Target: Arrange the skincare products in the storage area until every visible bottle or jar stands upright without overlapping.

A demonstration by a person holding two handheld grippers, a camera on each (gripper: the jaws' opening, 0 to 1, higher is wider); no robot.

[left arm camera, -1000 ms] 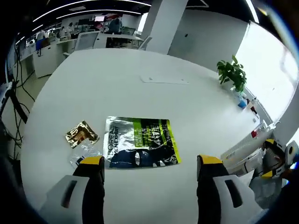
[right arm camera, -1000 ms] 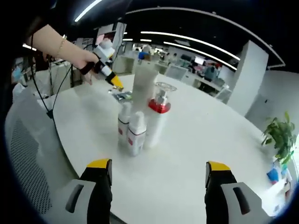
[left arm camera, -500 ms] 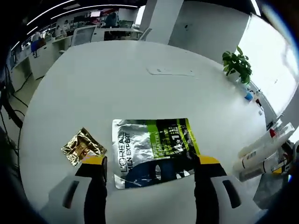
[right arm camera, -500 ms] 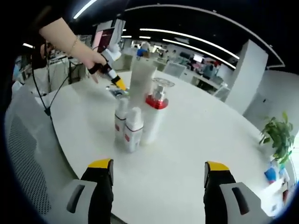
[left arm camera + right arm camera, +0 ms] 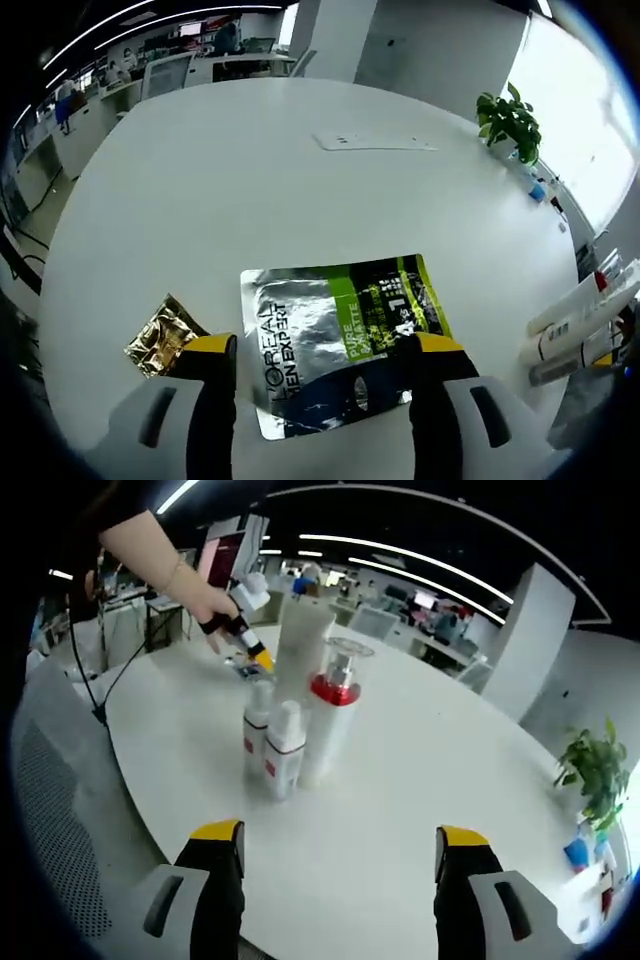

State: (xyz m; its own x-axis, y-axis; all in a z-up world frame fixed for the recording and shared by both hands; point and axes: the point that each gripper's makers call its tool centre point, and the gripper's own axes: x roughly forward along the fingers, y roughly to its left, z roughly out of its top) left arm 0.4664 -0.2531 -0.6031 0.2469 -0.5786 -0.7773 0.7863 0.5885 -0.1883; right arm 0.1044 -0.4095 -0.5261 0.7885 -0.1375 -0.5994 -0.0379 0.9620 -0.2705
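A silver, green and black L'Oreal sachet (image 5: 335, 340) lies flat on the white table (image 5: 250, 180), with its near edge between the open jaws of my left gripper (image 5: 318, 350). A small gold sachet (image 5: 160, 335) lies just left of it. In the right gripper view, a tall white tube (image 5: 300, 650), a red-collared pump bottle (image 5: 328, 720) and two small white bottles (image 5: 272, 748) stand upright in a tight cluster. My right gripper (image 5: 330, 840) is open, well short of them. The left gripper (image 5: 245, 645) shows behind the cluster, held by a person's hand. White bottles (image 5: 580, 320) edge the left gripper view.
A potted plant (image 5: 512, 122) and a flat white panel (image 5: 375, 142) sit at the far side of the table. A mesh chair (image 5: 60, 810) stands at the table's left edge in the right gripper view. Office desks fill the background.
My left gripper has moved forward and lower over the big sachet, whose near edge now lies between the jaws. The right gripper view has shifted only slightly.
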